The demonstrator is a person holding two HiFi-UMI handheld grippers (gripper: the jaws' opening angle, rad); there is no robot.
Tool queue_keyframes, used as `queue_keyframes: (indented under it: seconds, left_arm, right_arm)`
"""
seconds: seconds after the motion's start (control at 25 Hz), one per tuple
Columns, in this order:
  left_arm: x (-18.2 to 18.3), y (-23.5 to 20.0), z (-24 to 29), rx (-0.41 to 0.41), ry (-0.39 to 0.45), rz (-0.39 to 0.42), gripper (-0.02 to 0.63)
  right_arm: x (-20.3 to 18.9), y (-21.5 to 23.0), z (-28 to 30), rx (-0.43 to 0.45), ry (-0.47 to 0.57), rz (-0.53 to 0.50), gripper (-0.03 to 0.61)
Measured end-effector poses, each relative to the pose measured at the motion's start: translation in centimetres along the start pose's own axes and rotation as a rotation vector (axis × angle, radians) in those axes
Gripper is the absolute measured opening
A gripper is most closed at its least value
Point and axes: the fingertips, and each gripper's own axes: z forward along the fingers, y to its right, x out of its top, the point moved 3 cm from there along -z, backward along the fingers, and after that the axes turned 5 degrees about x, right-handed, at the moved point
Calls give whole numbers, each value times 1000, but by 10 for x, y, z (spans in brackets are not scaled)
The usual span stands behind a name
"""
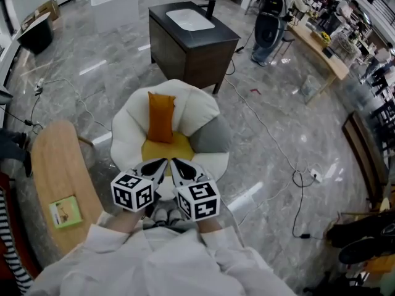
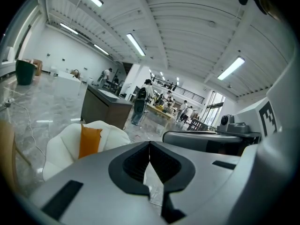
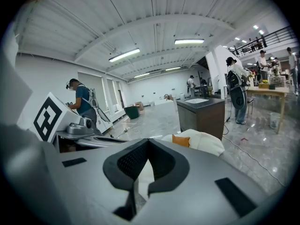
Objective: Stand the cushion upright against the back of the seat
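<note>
An orange cushion [image 1: 160, 117] stands upright against the white back of the petal-shaped chair [image 1: 128, 128], above the yellow seat pad [image 1: 166, 147]. The left gripper view shows the cushion [image 2: 89, 141] standing on the chair at the left; the right gripper view shows only its top edge [image 3: 181, 140]. My left gripper [image 1: 164, 161] and right gripper [image 1: 174, 161] hover side by side over the chair's front edge, apart from the cushion. Both are shut with nothing between their jaws.
A dark vanity cabinet [image 1: 192, 45] with a white basin stands behind the chair. A wooden side table [image 1: 58, 177] with a green booklet [image 1: 65, 212] is at the left. Cables [image 1: 271, 134] run over the marble floor at the right. People stand in the background.
</note>
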Motion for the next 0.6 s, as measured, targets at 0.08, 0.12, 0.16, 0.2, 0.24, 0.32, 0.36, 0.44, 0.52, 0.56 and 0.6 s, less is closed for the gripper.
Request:
queue_keyframes:
  seconds: [0.08,0.12,0.16,0.2,0.24,0.32,0.36,0.44,0.52,0.56,0.6]
  left_arm:
    - [-1,-1,1,-3,-7,-3,8]
    - [-2,-2,1,-4,-10,-5,8]
    - [-3,-2,1,-4,-13,-6,8]
    - [-3,-3,1,-4,-16,-5,8]
    - [-3,-3,1,-4,-18,-4,8]
    - [-3,-3,1,-6,-21,-5,8]
    - [-2,-3,2,-8,-21,-8,8]
    - [-1,-4,2,-8,-21,-9,8]
    - [-1,-5,3,-7,-22,-9,8]
    - [-1,-6,4,-6,-23,-10,8]
    - [-2,-7,5,-6,-23,-10,8]
  right_arm:
    - [-1,1,0,-3,-2,3,12]
    - [-1,1,0,-3,-3,5,12]
    - [-2,1,1,-4,-5,7,12]
    - [-2,1,1,-4,-6,7,12]
    - [-2,1,1,-3,-8,7,12]
    - [-2,1,2,-2,-12,7,12]
    - [-1,1,2,-2,-14,7,12]
    - [-1,2,3,-4,-18,7,12]
    - [-1,4,4,-5,-18,8,12]
    - [-2,4,4,-6,-18,8,12]
    - [-2,5,5,-7,-19,8,12]
